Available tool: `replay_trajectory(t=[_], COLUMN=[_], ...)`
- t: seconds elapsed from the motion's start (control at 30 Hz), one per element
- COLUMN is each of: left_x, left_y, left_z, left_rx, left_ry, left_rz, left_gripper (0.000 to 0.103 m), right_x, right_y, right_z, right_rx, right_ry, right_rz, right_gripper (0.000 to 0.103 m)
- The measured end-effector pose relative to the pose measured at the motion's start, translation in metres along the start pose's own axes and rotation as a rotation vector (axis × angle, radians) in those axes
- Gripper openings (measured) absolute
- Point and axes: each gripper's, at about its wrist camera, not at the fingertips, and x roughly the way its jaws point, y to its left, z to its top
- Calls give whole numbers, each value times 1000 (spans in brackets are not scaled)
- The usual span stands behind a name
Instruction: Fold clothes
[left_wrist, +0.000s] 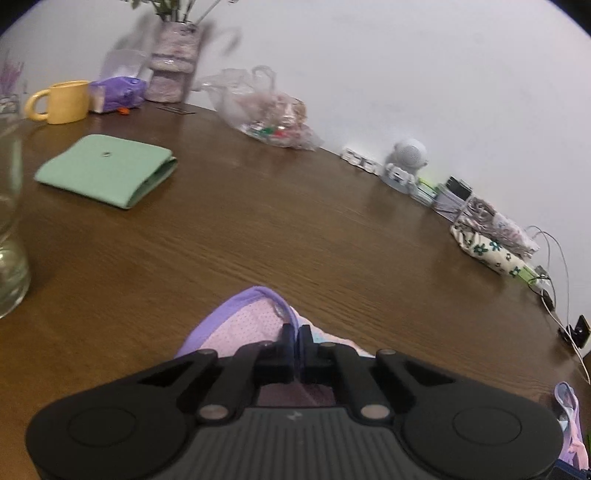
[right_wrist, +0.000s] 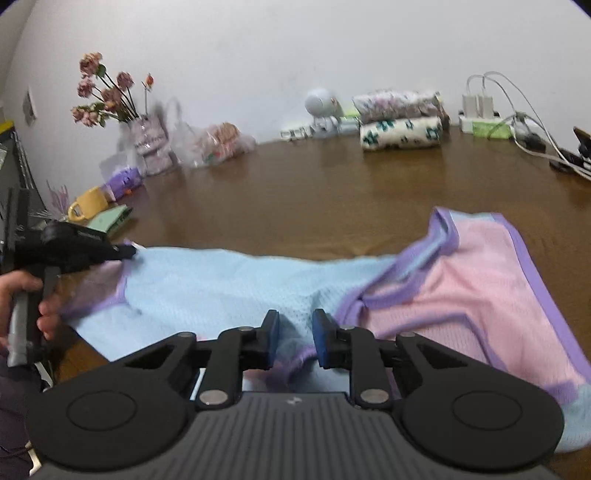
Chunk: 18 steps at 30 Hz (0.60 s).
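A mesh garment (right_wrist: 207, 284) in light blue and pink with purple trim lies spread across the brown table (right_wrist: 332, 192). My right gripper (right_wrist: 295, 328) hovers low over its near middle. Its blue pads (right_wrist: 272, 334) stand a little apart, with a ridge of blue cloth between them and no clear squeeze. At the far left of the right wrist view, my left gripper (right_wrist: 127, 253), held by a hand (right_wrist: 22, 291), pinches the garment's left corner. In the left wrist view, the left gripper (left_wrist: 297, 332) is shut on the purple-edged pink corner (left_wrist: 240, 321).
A folded green cloth (left_wrist: 107, 170), a yellow mug (left_wrist: 61, 101) and a glass vessel (left_wrist: 11, 258) stand at the left. Along the wall are a flower vase (left_wrist: 173, 62), a plastic bag (left_wrist: 269, 110), a white figurine (left_wrist: 404, 162), folded floral cloths (right_wrist: 400, 122) and chargers with cables (right_wrist: 517, 122).
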Motion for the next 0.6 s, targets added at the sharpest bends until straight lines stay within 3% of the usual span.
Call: replay_trajectory(t=[0.07,0.13,0.17,0.23,0.3,0.6], left_x=[-8,-14,-15,-7,3,-4], left_y=[-2,-10,-15,-21,-22,7], left_z=[0,5,7,9,7,-3], left_rx=[4,38,56,90,120,125], left_ry=[-1,-47,-69,-69,-40,-46], left_rz=[1,21,33,54,82,99], left_gripper=[12,29,29,26,13,4], right_x=[-3,-3,-3,-3,-4,-4], right_y=[1,2,2,2,2,5], right_z=[-3,-4,-4,-4,-5,-5], right_rx=[-7,-13,-17,-20,-18,-28], right_ry=[-5,-6,-6,-10,-13,-12], right_rz=[2,-2,-4,-4,-2,14], right_gripper=[20,20,20,20,20,23])
